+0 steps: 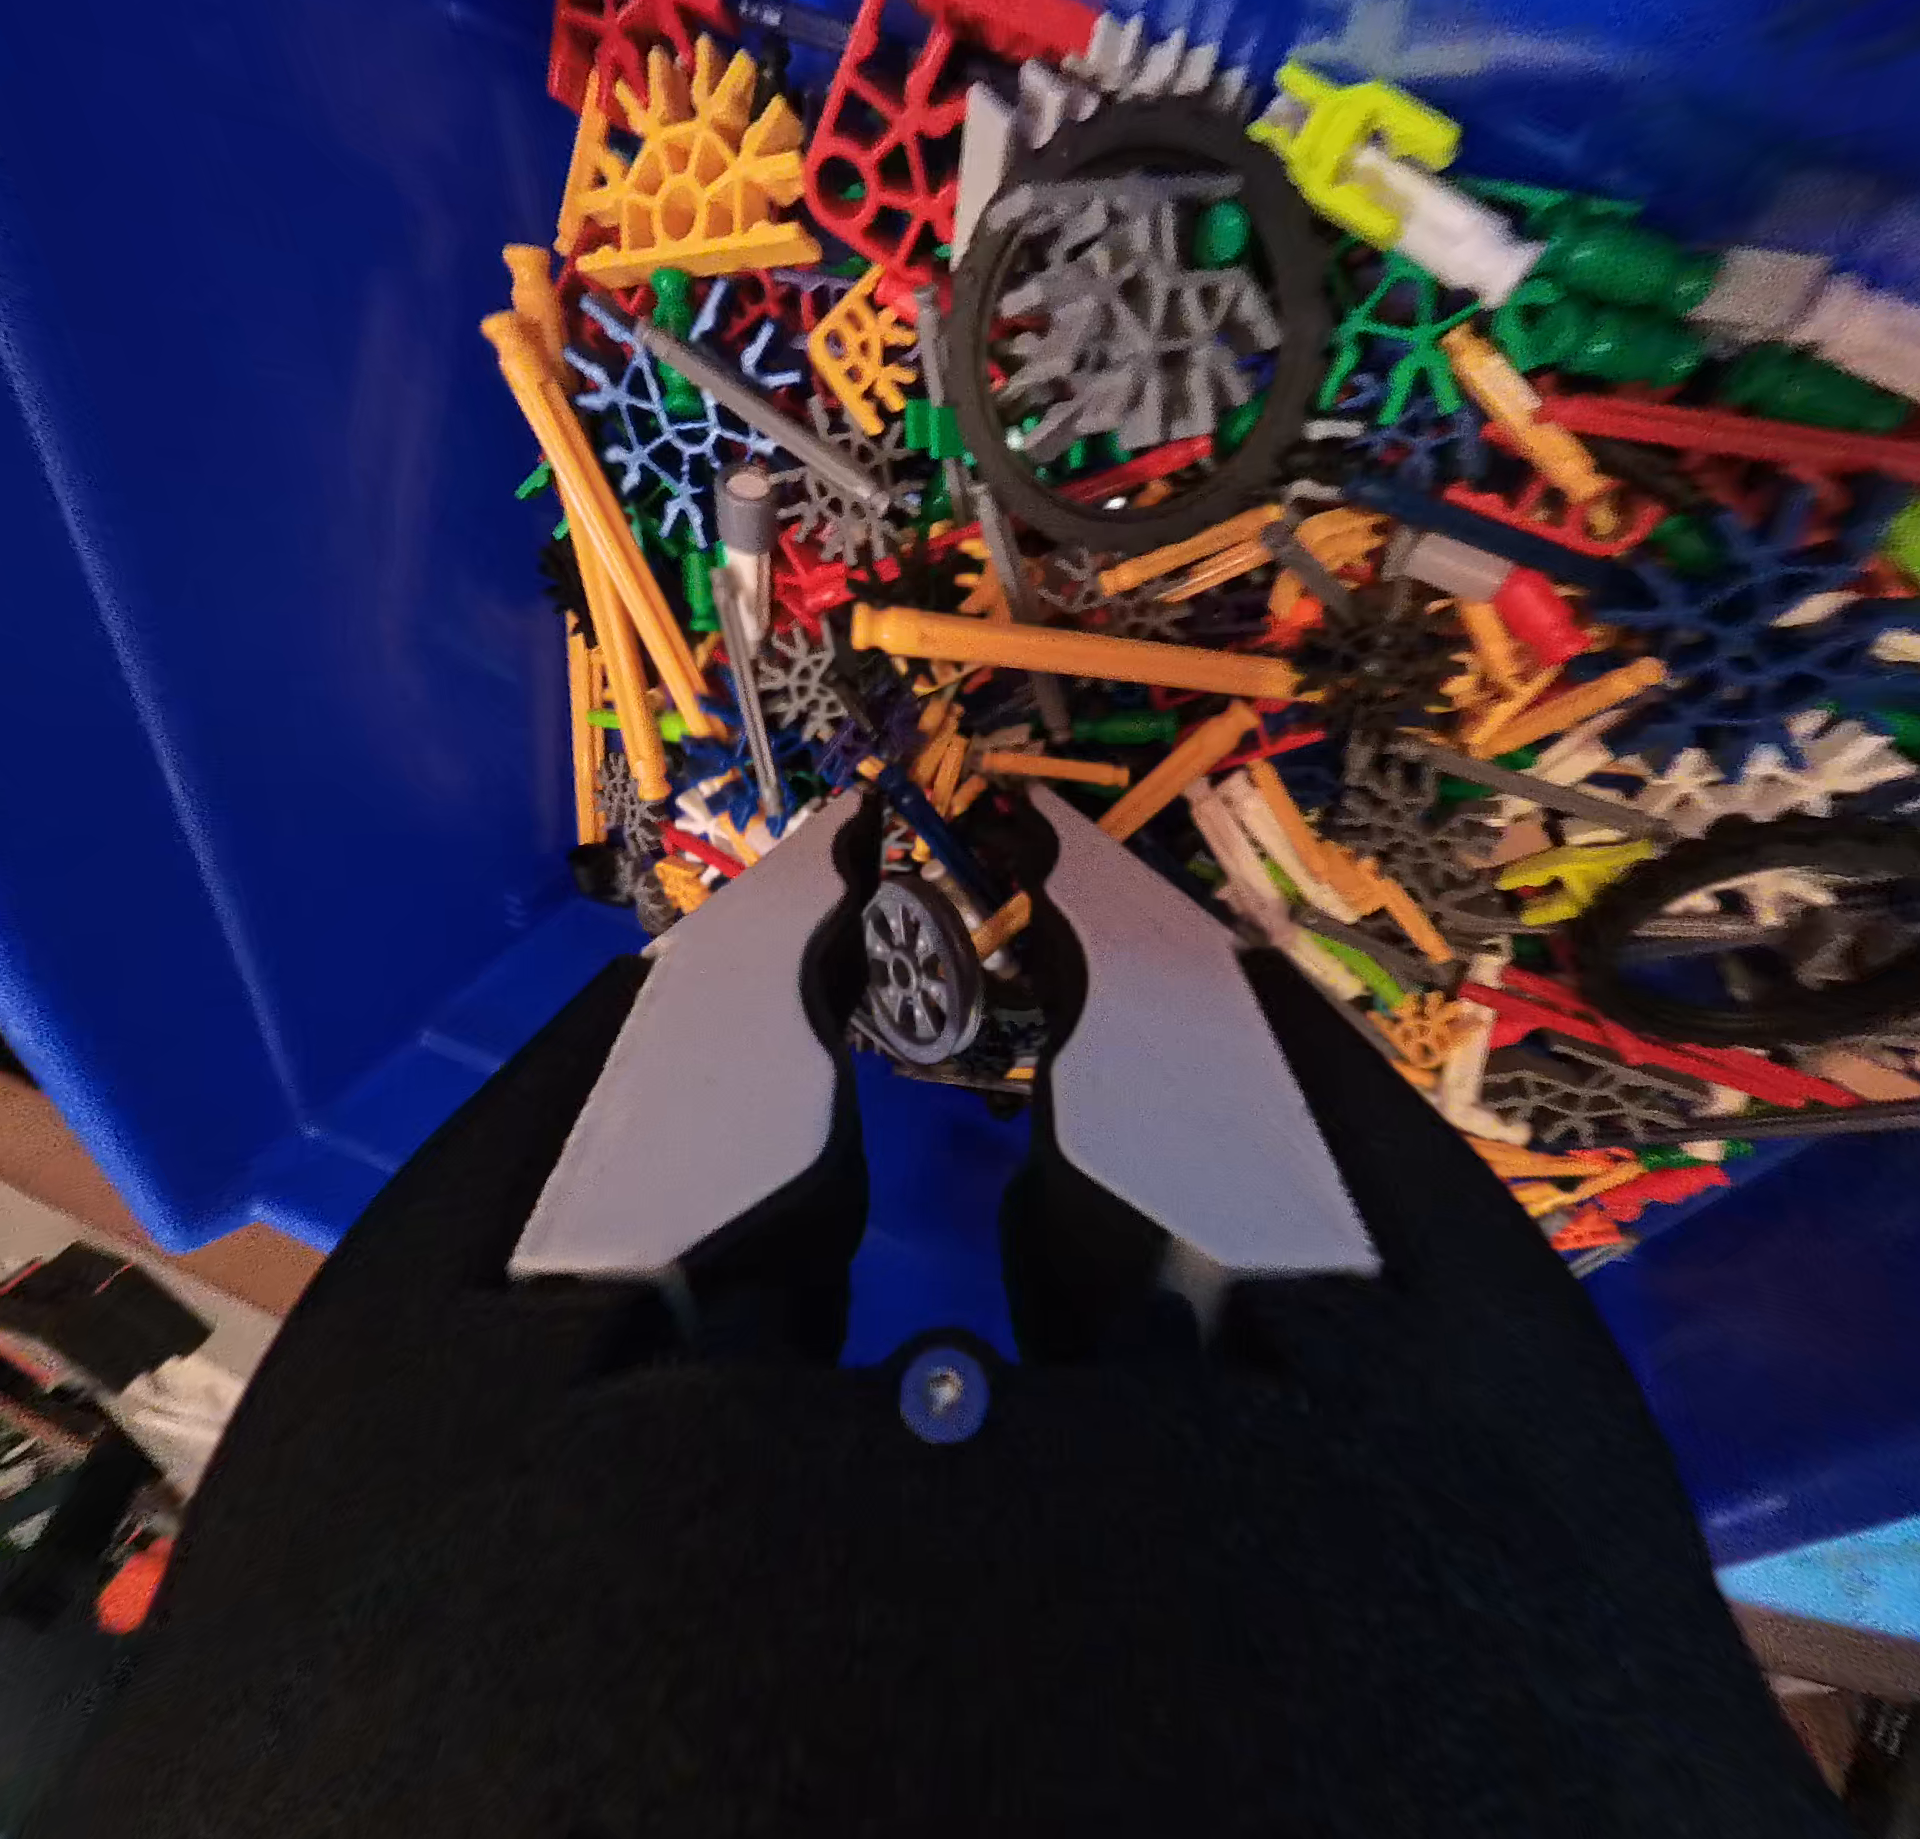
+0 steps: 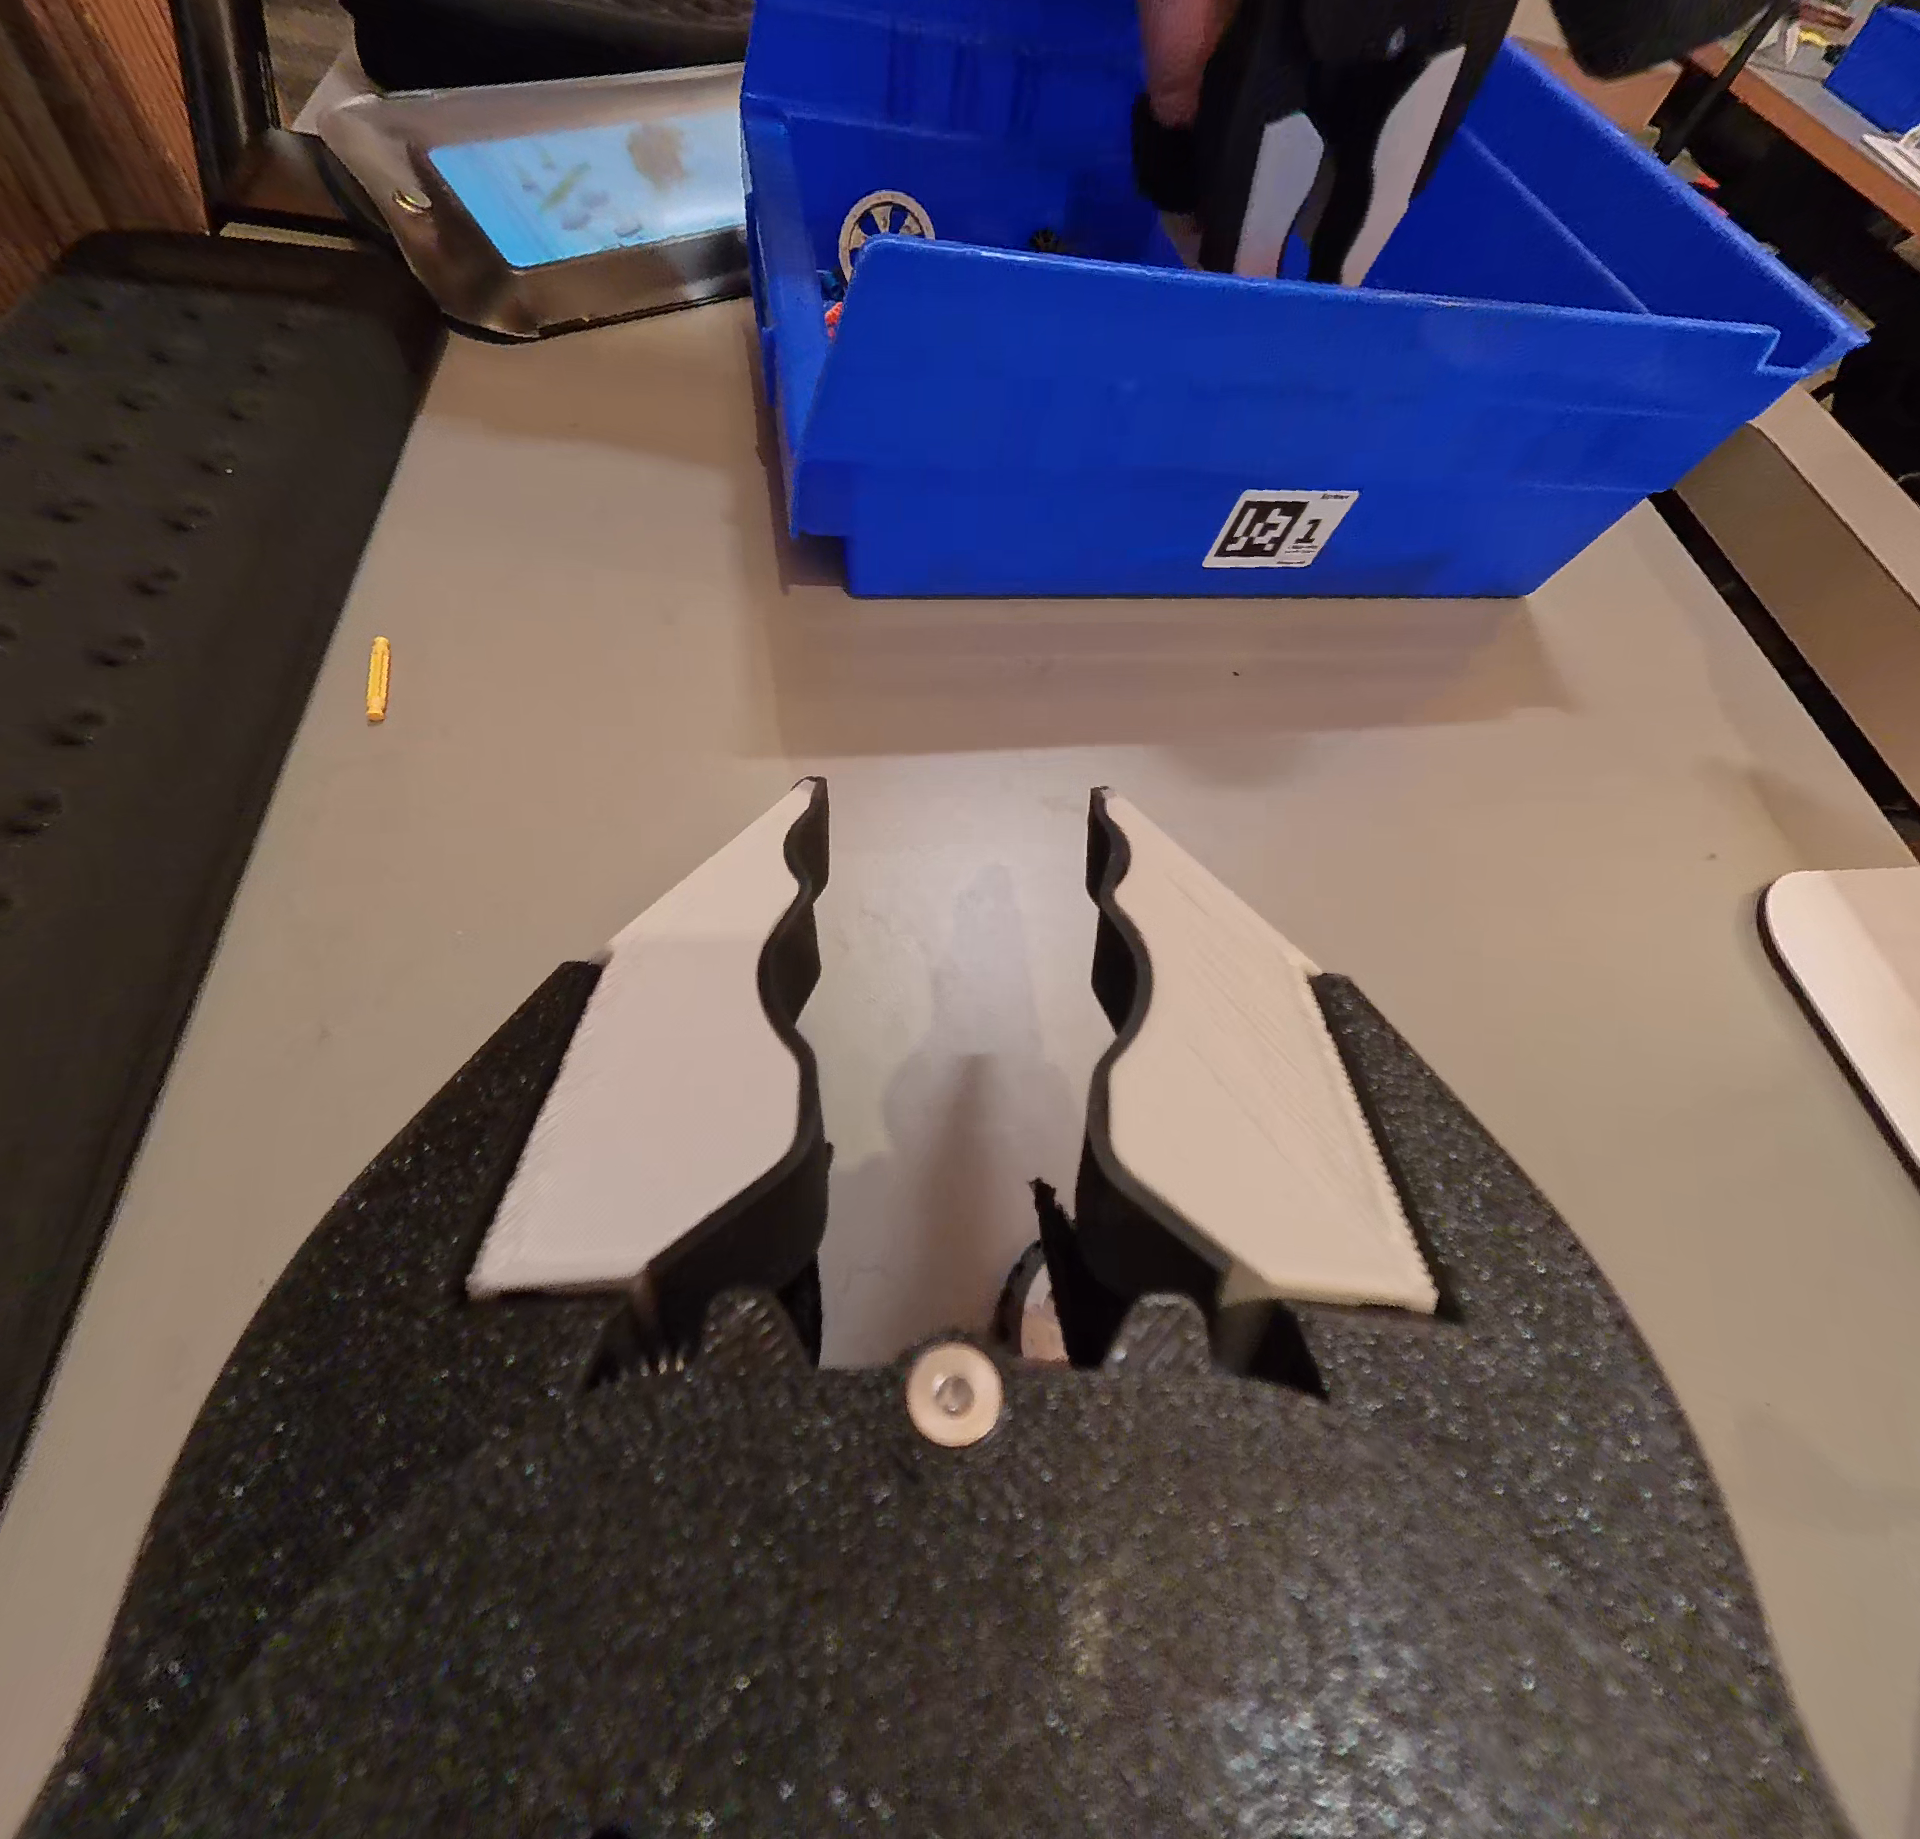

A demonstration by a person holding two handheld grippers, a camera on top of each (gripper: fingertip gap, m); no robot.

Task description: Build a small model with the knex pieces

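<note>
My left gripper (image 1: 945,802) is down inside a blue bin (image 1: 312,439) of mixed plastic construction pieces. Its fingers are closed in around a small grey spoked wheel (image 1: 920,968) with a short yellow rod beside it, at the near edge of the pile. My right gripper (image 2: 958,792) is open and empty, low over the grey table (image 2: 623,646) in front of the same bin (image 2: 1143,418). In the right wrist view a person's hand (image 2: 1184,13) holds the left gripper (image 2: 1309,179) in the bin.
The pile holds yellow rods (image 1: 1070,651), a black tyre ring (image 1: 1132,335) and red and yellow connectors. One yellow rod (image 2: 377,680) lies on the table at the left. A black mat (image 2: 156,646), a screen device (image 2: 582,189) and a white object (image 2: 1860,979) border the table. Tip to tip, the grippers are about 30 cm apart. The white object (image 2: 1860,979) lies around 25 cm away from my right fingertips.
</note>
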